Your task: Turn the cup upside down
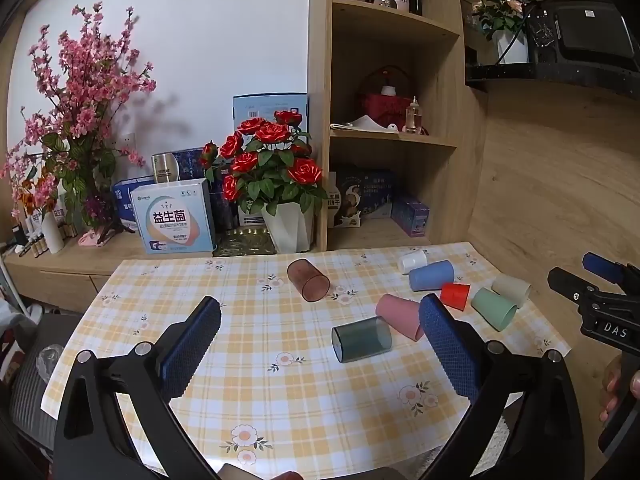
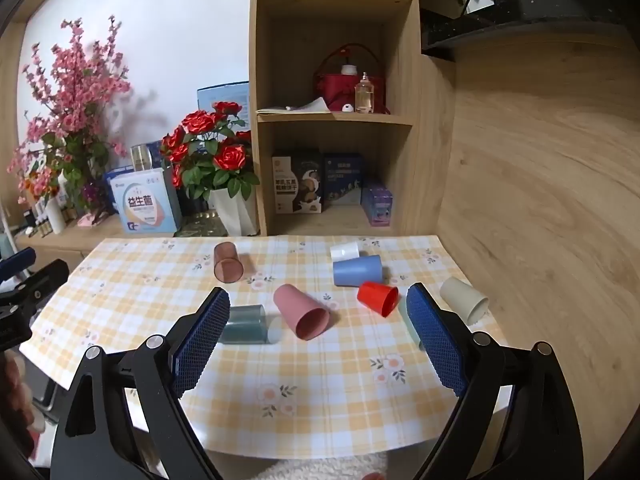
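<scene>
Several cups lie on their sides on the checked tablecloth (image 1: 260,380). A clear teal cup (image 1: 362,339) lies in the middle, a pink cup (image 1: 398,315) beside it, a brown clear cup (image 1: 308,280) farther back. Blue (image 1: 431,275), white (image 1: 412,261), red (image 1: 455,296), green (image 1: 494,308) and beige (image 1: 512,289) cups lie at the right. My left gripper (image 1: 320,344) is open and empty above the table, before the teal cup. My right gripper (image 2: 320,336) is open and empty, with the pink cup (image 2: 302,312) between its fingers' lines. The red cup (image 2: 378,298) and beige cup (image 2: 466,300) lie near its right finger.
A white pot of red roses (image 1: 276,184) and boxes (image 1: 174,216) stand on the sideboard behind the table. A wooden shelf unit (image 1: 392,136) rises at the back, a wood wall at the right. The table's near edge is just below both grippers.
</scene>
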`<state>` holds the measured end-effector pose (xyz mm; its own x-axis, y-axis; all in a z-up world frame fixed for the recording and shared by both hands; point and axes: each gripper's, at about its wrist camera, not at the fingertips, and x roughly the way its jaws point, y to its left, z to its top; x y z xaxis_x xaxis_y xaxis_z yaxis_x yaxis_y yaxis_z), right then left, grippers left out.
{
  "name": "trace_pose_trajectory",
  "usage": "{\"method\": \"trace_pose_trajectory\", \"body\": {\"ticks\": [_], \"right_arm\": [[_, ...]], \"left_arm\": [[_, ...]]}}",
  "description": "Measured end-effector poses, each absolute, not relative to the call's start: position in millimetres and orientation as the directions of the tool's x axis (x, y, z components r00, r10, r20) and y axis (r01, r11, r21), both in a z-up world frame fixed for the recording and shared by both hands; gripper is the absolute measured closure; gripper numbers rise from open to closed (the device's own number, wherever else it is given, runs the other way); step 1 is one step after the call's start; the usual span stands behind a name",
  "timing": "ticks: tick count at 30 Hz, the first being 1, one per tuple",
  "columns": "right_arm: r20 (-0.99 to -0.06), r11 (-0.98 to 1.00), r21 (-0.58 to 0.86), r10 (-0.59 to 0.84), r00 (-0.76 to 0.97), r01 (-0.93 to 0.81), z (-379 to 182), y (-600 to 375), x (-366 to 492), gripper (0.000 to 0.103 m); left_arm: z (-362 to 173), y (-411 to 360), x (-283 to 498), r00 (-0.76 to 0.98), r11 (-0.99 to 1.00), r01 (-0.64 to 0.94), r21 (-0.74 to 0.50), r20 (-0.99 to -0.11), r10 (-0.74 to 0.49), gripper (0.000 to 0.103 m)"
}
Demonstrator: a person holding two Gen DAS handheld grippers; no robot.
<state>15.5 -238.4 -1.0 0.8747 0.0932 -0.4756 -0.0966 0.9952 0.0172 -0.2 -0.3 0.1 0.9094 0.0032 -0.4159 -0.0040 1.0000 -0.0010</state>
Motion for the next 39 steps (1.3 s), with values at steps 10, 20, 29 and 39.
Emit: {"method": "trace_pose_trajectory", "body": {"ticks": [10,20,29,39], "right_arm": [[-0.473,0.995,0.02,0.095,0.876,-0.098,0.4,-240.1,15.6,0.016],[-0.471,0.995,0.021,0.096,0.877,-0.097,0.9,-240.9,16.1,0.016],[-0.469,0.995,0.023,0.095,0.878,-0.095,1.9,-242.5,15.7,0.016],[-0.466,0.995,0.022,0.093,0.88,-0.094,4.4,-243.9,15.5,0.016]], "left_arm": [[5.4,-0.1,0.2,0.91,1.0,-0.006,-0.004,-0.415,0.004,0.006],[4.8,0.9,0.9,0.911,1.0,-0.009,-0.006,-0.413,0.006,0.006],[5.5,1.8,1.2,0.911,1.0,-0.009,-0.007,-0.413,0.005,0.006],[9.2,1.1,-1.9,0.915,1.0,-0.005,-0.009,-0.404,0.001,0.006]]}}
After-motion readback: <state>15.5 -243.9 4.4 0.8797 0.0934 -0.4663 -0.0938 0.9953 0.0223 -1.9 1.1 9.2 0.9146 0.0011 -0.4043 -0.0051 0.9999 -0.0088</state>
